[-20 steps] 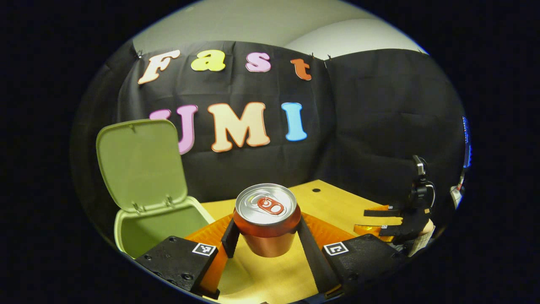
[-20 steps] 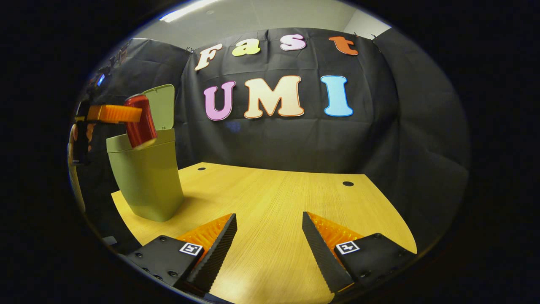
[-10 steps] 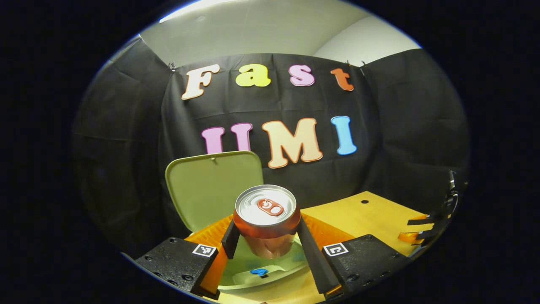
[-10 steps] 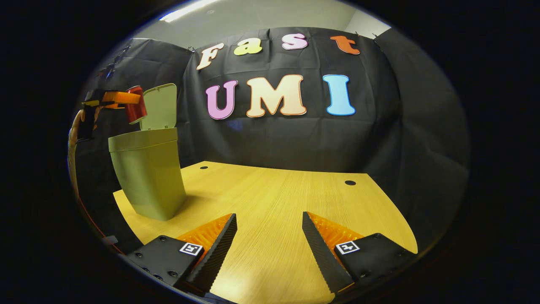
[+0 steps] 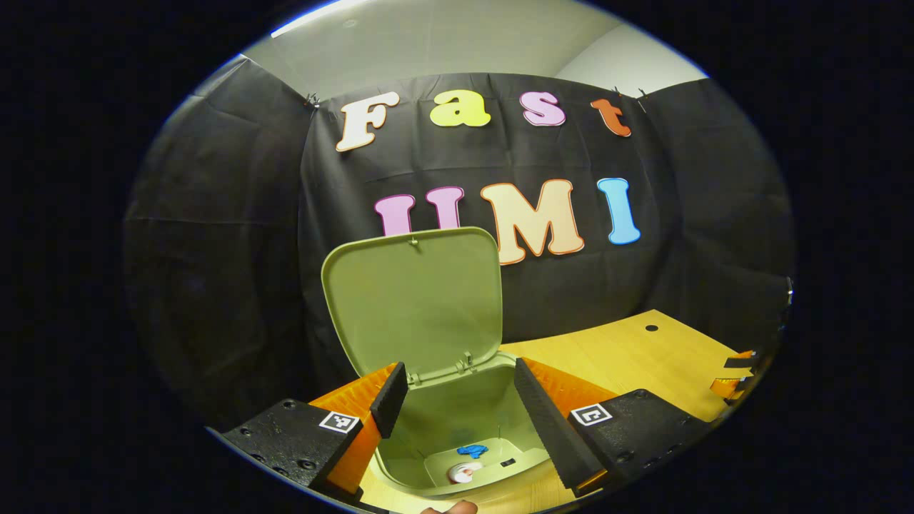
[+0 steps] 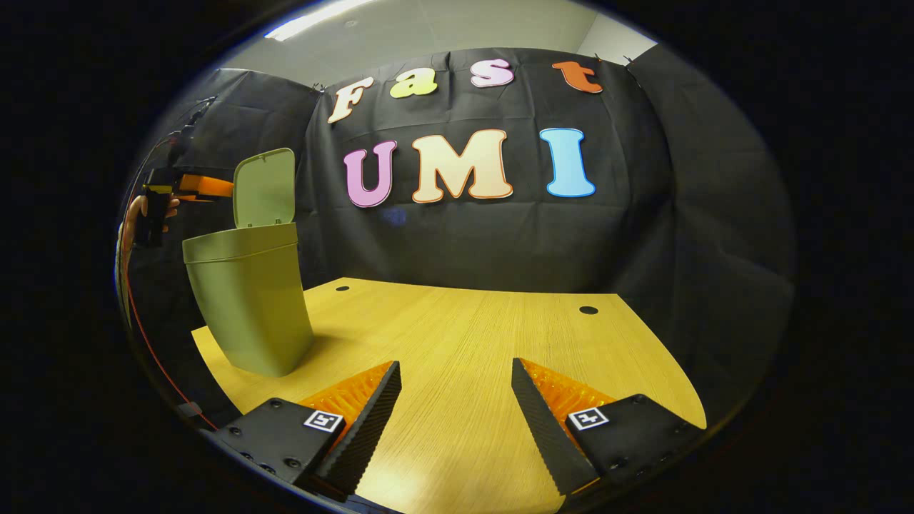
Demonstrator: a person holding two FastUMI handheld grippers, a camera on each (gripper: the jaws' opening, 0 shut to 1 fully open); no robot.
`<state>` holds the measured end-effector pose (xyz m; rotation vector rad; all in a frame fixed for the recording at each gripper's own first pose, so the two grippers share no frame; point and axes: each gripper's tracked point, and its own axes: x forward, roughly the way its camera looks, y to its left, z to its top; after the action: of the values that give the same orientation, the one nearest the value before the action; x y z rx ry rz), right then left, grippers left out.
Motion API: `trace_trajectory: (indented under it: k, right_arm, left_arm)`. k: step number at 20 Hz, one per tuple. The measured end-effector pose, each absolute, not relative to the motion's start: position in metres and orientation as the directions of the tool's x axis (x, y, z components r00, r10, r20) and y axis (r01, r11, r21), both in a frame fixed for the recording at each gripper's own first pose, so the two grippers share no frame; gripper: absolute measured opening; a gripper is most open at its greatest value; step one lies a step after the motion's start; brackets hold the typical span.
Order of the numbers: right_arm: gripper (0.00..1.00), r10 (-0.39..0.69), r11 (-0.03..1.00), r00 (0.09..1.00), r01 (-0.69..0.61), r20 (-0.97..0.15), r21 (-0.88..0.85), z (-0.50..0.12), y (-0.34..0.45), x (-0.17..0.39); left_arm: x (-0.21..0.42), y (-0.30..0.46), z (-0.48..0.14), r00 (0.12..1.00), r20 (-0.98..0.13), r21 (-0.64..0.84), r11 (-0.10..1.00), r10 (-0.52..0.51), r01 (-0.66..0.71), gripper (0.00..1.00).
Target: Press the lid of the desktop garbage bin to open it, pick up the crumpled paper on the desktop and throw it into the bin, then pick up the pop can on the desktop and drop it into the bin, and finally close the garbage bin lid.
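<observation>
In the left gripper view, the left gripper [image 5: 460, 389] hangs over the open bin [image 5: 457, 410], its two fingers spread apart with nothing between them. The lid [image 5: 414, 300] stands upright behind the opening, hinged at the far rim. Down on the bin floor lies a small blue scrap [image 5: 472, 450], and just beside it, toward the near wall, a rounded pale and reddish shape [image 5: 463, 471] that may be the can end; it is too small to be sure. The crumpled paper cannot be told apart in there. To the right the worktop [image 5: 628, 353] runs out to a curved edge with a small dark hole [image 5: 651, 328], and at the far right edge of the view the fingers of the right gripper [image 5: 735, 375] just peek in. In the right gripper view, the right gripper [image 6: 457, 400] sits low over the near part of the worktop [image 6: 464, 335], its fingers wide apart and holding nothing. The bin [image 6: 250, 300] stands at the left corner of the worktop, lid [image 6: 264, 187] raised. The left gripper [image 6: 203, 187] hovers above the bin's left side, held by a hand [image 6: 150, 210]; from here its state cannot be told.
</observation>
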<state>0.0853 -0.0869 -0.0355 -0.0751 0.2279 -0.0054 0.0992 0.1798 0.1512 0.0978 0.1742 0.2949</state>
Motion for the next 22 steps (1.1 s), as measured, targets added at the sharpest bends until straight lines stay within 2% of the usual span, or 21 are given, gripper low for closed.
trace_trajectory:
  k: [9, 12, 17, 22]
  right_arm:
    - [0.98, 0.009, 0.997, 0.975, -0.025, -0.221, -0.07, -0.032, -0.081, 0.082]
    - [0.98, 0.02, 0.997, 0.976, -0.035, -0.218, -0.063, -0.031, -0.078, 0.081]
    - [0.98, 0.02, 0.997, 0.975, -0.035, -0.222, -0.062, -0.032, -0.078, 0.083]
    - [0.98, 0.036, 0.996, 0.971, -0.054, -0.235, -0.074, -0.035, -0.072, 0.083]
  left_arm:
    - [0.118, 0.205, 0.229, 0.935, -0.068, 0.069, 0.936, 0.349, -0.344, 0.91]
    - [0.131, 0.216, 0.24, 0.924, -0.085, 0.051, 0.927, 0.374, -0.37, 0.91]
    - [0.161, 0.229, 0.262, 0.905, -0.099, 0.108, 0.909, 0.413, -0.403, 0.91]
    - [0.191, 0.246, 0.251, 0.872, -0.165, 0.157, 0.885, 0.461, -0.438, 0.92]
